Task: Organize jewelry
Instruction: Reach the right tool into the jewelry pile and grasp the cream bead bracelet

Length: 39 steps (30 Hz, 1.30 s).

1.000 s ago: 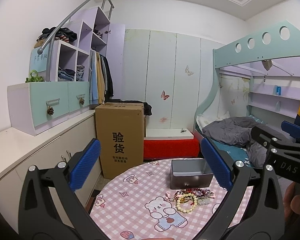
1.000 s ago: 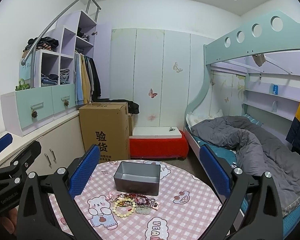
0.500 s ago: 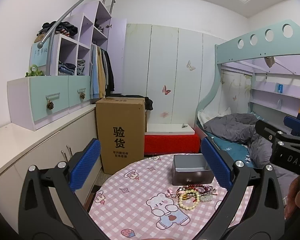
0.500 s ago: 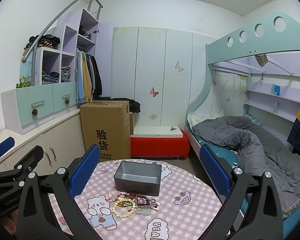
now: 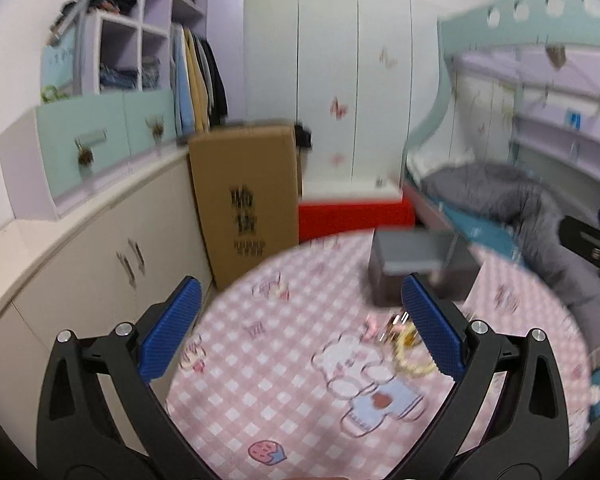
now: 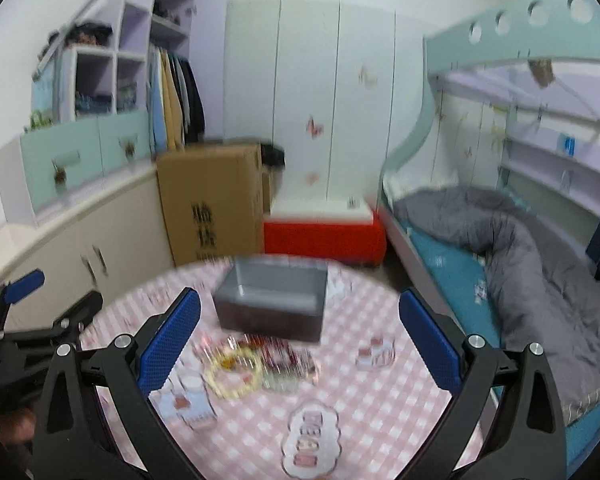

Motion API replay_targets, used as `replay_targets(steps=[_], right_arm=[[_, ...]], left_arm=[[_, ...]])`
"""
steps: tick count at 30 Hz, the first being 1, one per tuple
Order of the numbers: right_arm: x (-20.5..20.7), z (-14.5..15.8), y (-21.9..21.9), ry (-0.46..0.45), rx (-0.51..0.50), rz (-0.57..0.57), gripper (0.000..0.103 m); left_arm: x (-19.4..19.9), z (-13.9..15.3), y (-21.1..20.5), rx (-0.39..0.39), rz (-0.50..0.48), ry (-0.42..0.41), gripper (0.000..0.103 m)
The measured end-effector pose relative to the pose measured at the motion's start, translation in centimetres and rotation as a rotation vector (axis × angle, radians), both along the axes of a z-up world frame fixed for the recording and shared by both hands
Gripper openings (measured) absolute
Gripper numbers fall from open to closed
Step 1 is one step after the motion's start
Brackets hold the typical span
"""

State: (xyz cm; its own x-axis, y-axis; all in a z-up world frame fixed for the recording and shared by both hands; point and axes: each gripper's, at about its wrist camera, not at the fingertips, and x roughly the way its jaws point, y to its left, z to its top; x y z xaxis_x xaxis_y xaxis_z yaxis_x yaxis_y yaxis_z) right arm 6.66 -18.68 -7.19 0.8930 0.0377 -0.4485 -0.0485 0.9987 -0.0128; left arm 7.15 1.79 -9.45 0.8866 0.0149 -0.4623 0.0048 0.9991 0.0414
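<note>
A pile of jewelry [image 6: 260, 364] lies on a round table with a pink checked cloth [image 6: 364, 404], just in front of an open grey box [image 6: 272, 300]. A cream bead bracelet [image 6: 233, 373] lies at the pile's left. In the left wrist view the grey box [image 5: 416, 268] and the jewelry [image 5: 404, 340] sit right of centre, partly behind my right finger. My left gripper [image 5: 300, 336] and my right gripper [image 6: 300, 340] are both open and empty above the table. Both views are blurred.
A tall cardboard box [image 6: 212, 204] stands behind the table beside low cabinets [image 6: 76, 240]. A red bench [image 6: 324, 236] lies at the back. A bunk bed with a grey duvet [image 6: 520, 264] fills the right. The left gripper also shows in the right wrist view [image 6: 32, 320].
Both grippers have tilted down and moved closer to the table; the box and jewelry now look larger. Both stay open.
</note>
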Motion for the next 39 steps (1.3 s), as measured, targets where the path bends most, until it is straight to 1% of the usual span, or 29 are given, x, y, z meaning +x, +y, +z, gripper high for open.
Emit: replay_targets(steps=[4, 8, 13, 16, 18, 19, 20, 22, 24, 25, 27, 33, 34, 36, 37, 38, 39], right_arm=[[1.6, -3.9, -1.0, 0.124, 0.028, -0.006, 0.095], [2.4, -6.6, -1.4, 0.205, 0.038, -0.004, 0.095], [3.3, -8.3, -2.0, 0.257, 0.055, -0.003, 0.095], [3.8, -8.9, -2.3, 0.276, 0.063, -0.005, 0.095], [4.0, -9.3, -2.5, 0.28, 0.066, -0.004, 0.095], [4.1, -9.5, -2.5, 0.282, 0.069, -0.003, 0.095], [4.2, -9.6, -2.6, 0.285, 0.073, -0.002, 0.095], [4.2, -9.8, -2.7, 0.29, 0.078, 0.0, 0.095], [4.2, -9.8, -2.8, 0.29, 0.084, 0.002, 0.095], [4.2, -9.7, -2.8, 0.289, 0.086, 0.002, 0.095], [4.1, -9.6, -2.9, 0.288, 0.09, 0.004, 0.095], [3.7, -9.2, -2.7, 0.281, 0.083, 0.013, 0.095], [3.7, -9.2, -2.7, 0.281, 0.082, 0.011, 0.095], [3.7, -9.2, -2.8, 0.281, 0.084, 0.007, 0.095], [3.7, -9.2, -2.8, 0.281, 0.085, 0.005, 0.095], [3.7, -9.2, -2.8, 0.282, 0.086, 0.005, 0.095], [3.7, -9.2, -2.7, 0.283, 0.086, 0.007, 0.095]], left_arm=[[2.9, -3.6, -0.3, 0.02, -0.024, 0.123, 0.098], [5.5, -6.3, -1.3, 0.04, -0.07, 0.199, 0.098], [8.6, -8.4, -3.1, 0.099, -0.119, 0.259, 0.098], [10.1, -9.3, -3.5, 0.111, -0.129, 0.291, 0.097], [10.9, -9.8, -3.8, 0.102, -0.151, 0.33, 0.088], [11.2, -10.0, -3.9, 0.092, -0.169, 0.346, 0.076], [11.3, -10.1, -3.9, 0.081, -0.18, 0.353, 0.058], [11.8, -10.6, -3.8, 0.039, -0.219, 0.397, 0.032], [11.6, -10.6, -3.5, 0.013, -0.243, 0.397, 0.022], [11.4, -10.6, -3.5, 0.01, -0.26, 0.398, 0.02], [11.4, -10.6, -3.6, 0.006, -0.273, 0.398, 0.02], [12.2, -10.6, -3.7, 0.002, -0.257, 0.405, 0.022], [12.3, -10.7, -3.8, 0.0, -0.263, 0.406, 0.028], [12.5, -10.8, -4.1, 0.023, -0.264, 0.405, 0.06], [12.6, -10.8, -4.3, 0.045, -0.251, 0.407, 0.085], [12.8, -10.8, -4.2, 0.05, -0.251, 0.409, 0.088], [12.9, -10.9, -4.2, 0.039, -0.263, 0.413, 0.088]])
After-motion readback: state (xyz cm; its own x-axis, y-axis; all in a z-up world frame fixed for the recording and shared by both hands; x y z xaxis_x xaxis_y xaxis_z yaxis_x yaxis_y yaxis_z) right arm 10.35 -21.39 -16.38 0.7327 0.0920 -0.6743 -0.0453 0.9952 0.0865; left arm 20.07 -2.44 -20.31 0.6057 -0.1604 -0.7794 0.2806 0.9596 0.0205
